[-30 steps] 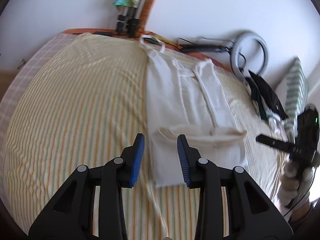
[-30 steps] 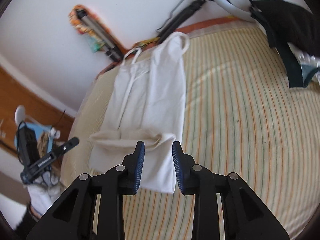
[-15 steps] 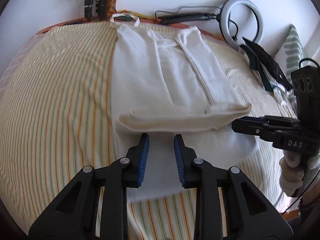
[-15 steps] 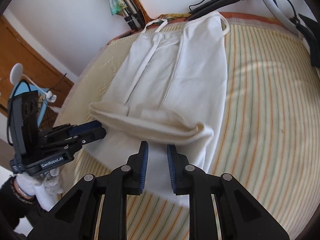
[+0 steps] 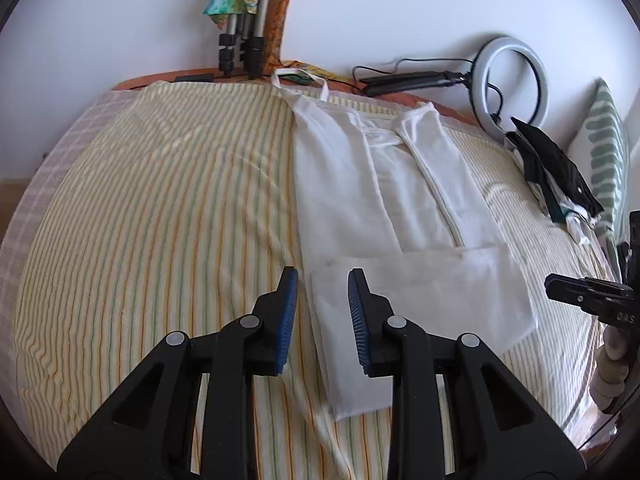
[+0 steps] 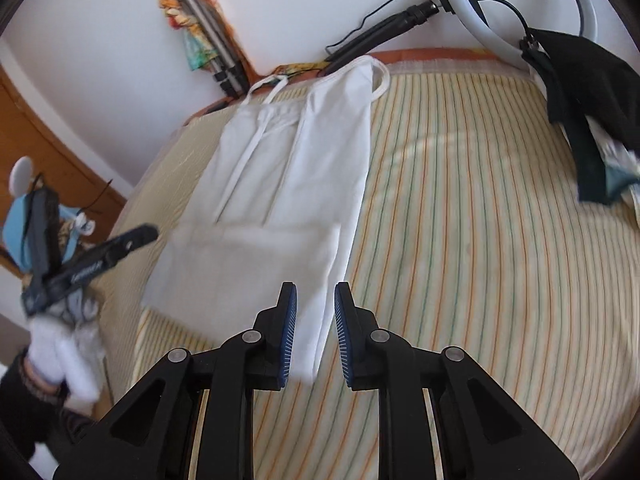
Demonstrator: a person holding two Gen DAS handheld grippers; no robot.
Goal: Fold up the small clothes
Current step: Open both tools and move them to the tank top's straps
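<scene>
our left gripper [image 5: 322, 276] hovers with its blue pads apart and nothing between them, the near left corner of the white garment [image 5: 384, 216] just at one o'clock from the tips. our right gripper [image 6: 316, 290] is likewise parted and empty, the garment's near right corner showing between its fingers below. the garment lies flat on the striped bed cover [image 5: 160, 220], its long axis running from six towards twelve o'clock, straps at the far end by the wall, its near hem folded up over the body. on the left gripper's body seen from the right wrist the lettering is too blurred to read; the right one shows "das". a ring light [image 5: 512, 76] and dark clothes [image 5: 552, 168] sit at two o'clock.
</scene>
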